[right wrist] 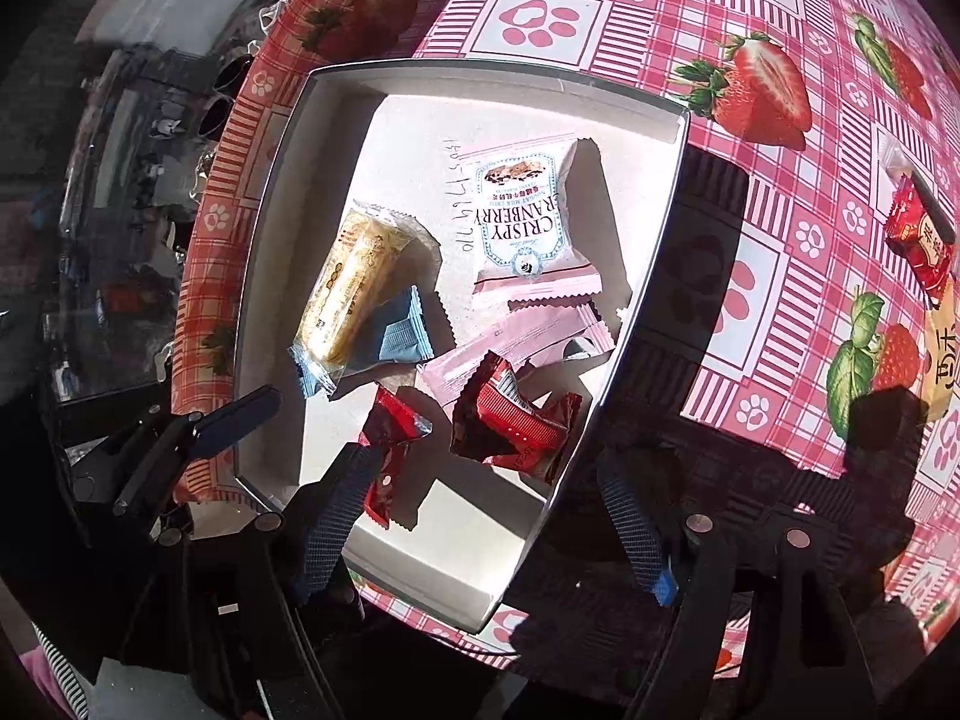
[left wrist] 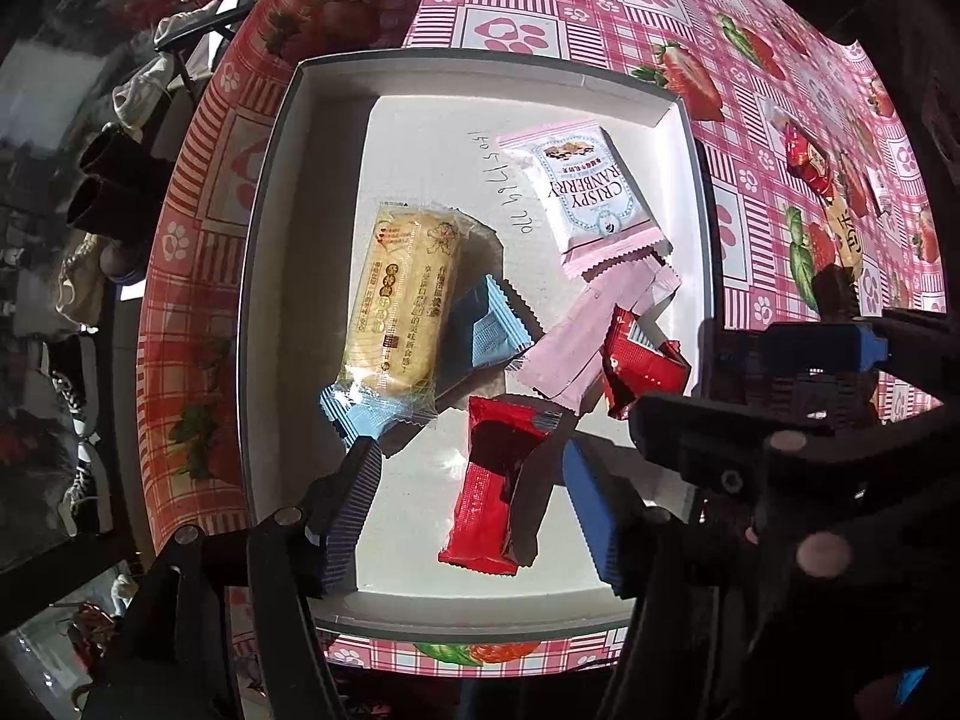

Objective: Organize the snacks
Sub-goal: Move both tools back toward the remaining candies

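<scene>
While both cameras look down on it, I log the desk [left wrist: 600, 6] first: pink checked cloth with strawberries and paw prints, sunlit. On it sits a shallow white box [left wrist: 270, 276], open-topped, holding the gathered snacks. Inside, largest down: a pale pink Crispy Cranberry packet [left wrist: 579, 192] toward the far right corner; a clear-wrapped yellow biscuit roll [left wrist: 399, 306] lying over a light blue packet [left wrist: 486, 333]; a plain pink wrapper [left wrist: 579, 342] just below the cranberry one; a long red bar [left wrist: 498, 483]; a smaller red packet [left wrist: 645, 363] against the right wall. More snacks lie loose on the cloth, well right of the box, among them a red sweet [right wrist: 921, 240]. My left gripper [left wrist: 474, 516] hangs over the red bar, jaws released either side of it, pads not pressing. My right gripper [right wrist: 486, 534] straddles the box's near right wall, jaws spread wide, grasping nothing.
</scene>
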Demonstrator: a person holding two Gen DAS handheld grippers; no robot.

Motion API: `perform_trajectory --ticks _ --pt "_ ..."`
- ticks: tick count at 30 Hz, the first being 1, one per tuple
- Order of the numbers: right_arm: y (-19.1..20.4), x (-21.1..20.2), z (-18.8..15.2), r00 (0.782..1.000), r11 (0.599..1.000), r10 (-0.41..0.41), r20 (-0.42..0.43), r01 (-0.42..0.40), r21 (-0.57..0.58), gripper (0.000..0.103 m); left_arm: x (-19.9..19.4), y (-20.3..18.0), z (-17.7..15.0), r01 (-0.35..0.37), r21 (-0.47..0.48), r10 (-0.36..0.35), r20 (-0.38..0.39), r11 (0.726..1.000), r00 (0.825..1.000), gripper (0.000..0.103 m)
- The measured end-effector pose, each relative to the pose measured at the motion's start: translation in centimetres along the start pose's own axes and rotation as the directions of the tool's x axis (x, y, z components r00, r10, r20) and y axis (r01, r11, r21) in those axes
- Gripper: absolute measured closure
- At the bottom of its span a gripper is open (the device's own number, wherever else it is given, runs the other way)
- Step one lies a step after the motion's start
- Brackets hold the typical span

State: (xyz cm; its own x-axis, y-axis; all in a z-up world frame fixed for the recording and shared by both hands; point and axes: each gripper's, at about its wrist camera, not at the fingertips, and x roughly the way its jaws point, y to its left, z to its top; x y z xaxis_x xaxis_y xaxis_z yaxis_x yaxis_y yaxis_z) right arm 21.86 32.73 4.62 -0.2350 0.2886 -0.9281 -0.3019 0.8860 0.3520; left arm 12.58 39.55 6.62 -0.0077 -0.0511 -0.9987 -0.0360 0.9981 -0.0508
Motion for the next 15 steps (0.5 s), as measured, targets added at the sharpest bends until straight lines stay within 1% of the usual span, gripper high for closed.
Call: perform_trajectory --ticks 1,8,15 --pt "-0.1 0.1 -0.1 1.0 1.0 0.0 0.006 0.0 0.016 0.003 -0.1 -0.4 0.1 0.001 0.005 -0.001 0.0 1.0 1.0 0.034" --pt "-3.3 -0.3 -1.0 1.0 0.993 -0.014 0.028 0.01 0.121 0.003 -0.8 -4.1 0.7 0.021 0.079 -0.021 0.002 0.997 1.0 0.034" --pt "-9.0 -1.1 -2.5 0.999 0.963 -0.022 0.046 0.009 0.27 0.003 -1.8 -9.0 2.1 0.049 0.165 -0.051 0.008 0.985 0.999 0.033"
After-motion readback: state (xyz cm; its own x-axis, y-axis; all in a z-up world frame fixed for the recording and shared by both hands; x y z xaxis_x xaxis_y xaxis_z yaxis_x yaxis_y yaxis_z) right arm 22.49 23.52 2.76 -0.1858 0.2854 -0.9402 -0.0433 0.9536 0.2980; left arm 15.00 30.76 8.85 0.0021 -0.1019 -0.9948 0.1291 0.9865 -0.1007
